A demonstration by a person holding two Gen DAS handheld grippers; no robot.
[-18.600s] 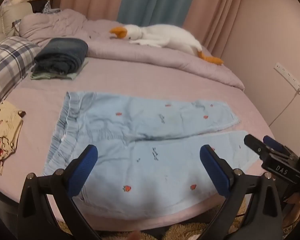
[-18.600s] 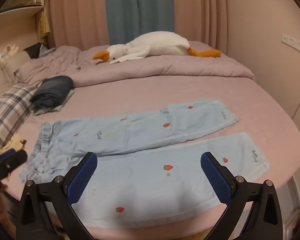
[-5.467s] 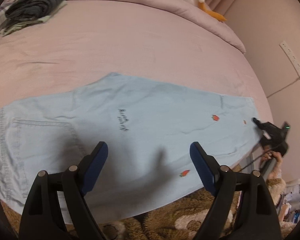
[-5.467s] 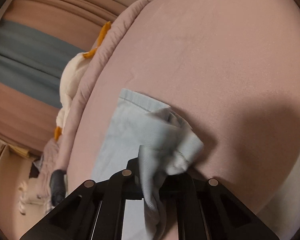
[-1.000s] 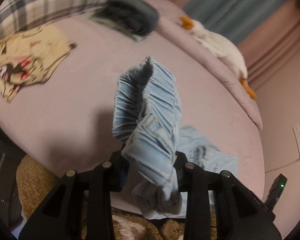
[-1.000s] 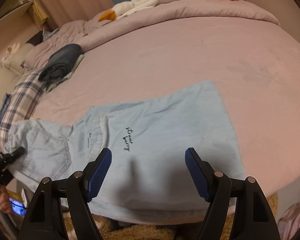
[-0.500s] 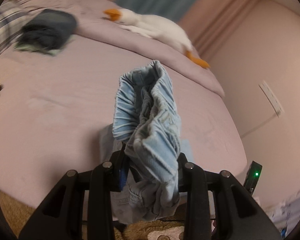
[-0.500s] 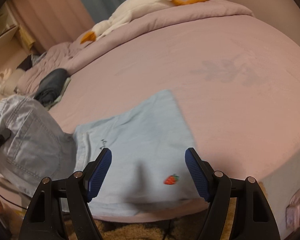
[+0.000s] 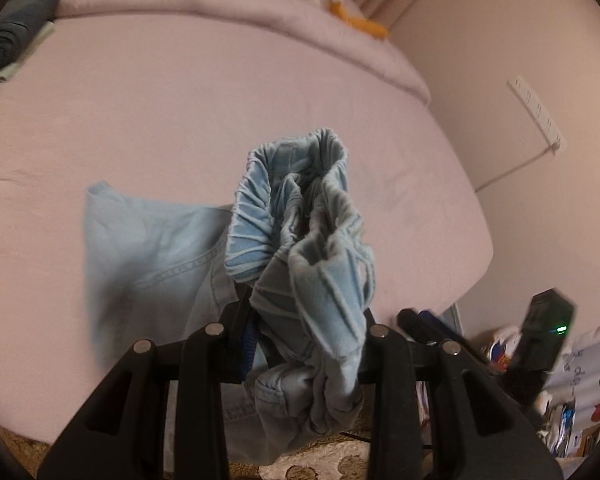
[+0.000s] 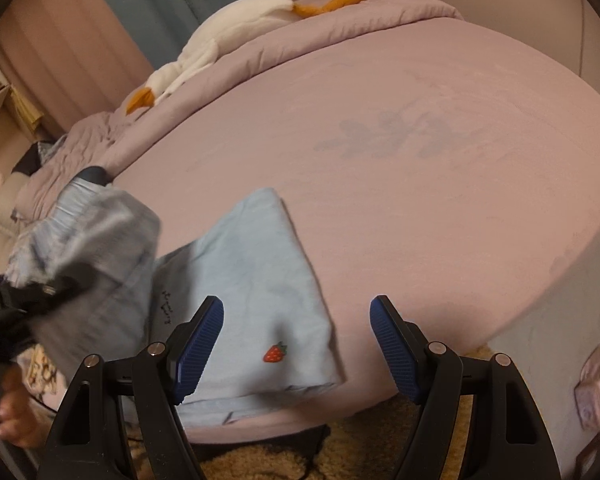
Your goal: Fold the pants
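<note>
The light blue pants (image 9: 148, 248) with strawberry prints lie folded lengthwise near the front edge of the pink bed (image 9: 220, 92). My left gripper (image 9: 304, 344) is shut on the bunched elastic waistband (image 9: 300, 216) and holds it lifted above the lower legs. In the right wrist view the flat leg part (image 10: 260, 288) lies just ahead of my right gripper (image 10: 296, 344), which is open and empty above the leg hems. The lifted waistband (image 10: 88, 248) and the left gripper (image 10: 40, 300) show blurred at the left.
A white goose plush (image 10: 228, 36) lies on the rolled pink duvet (image 10: 360, 20) at the back. A dark folded garment (image 9: 12, 36) lies far left. A power strip (image 9: 536, 116) hangs on the right wall. Brown rug (image 10: 360, 448) lies below the bed edge.
My left gripper has carried the waistband rightward over the legs toward the hems. The right gripper stayed open and shifted slightly over the hem end.
</note>
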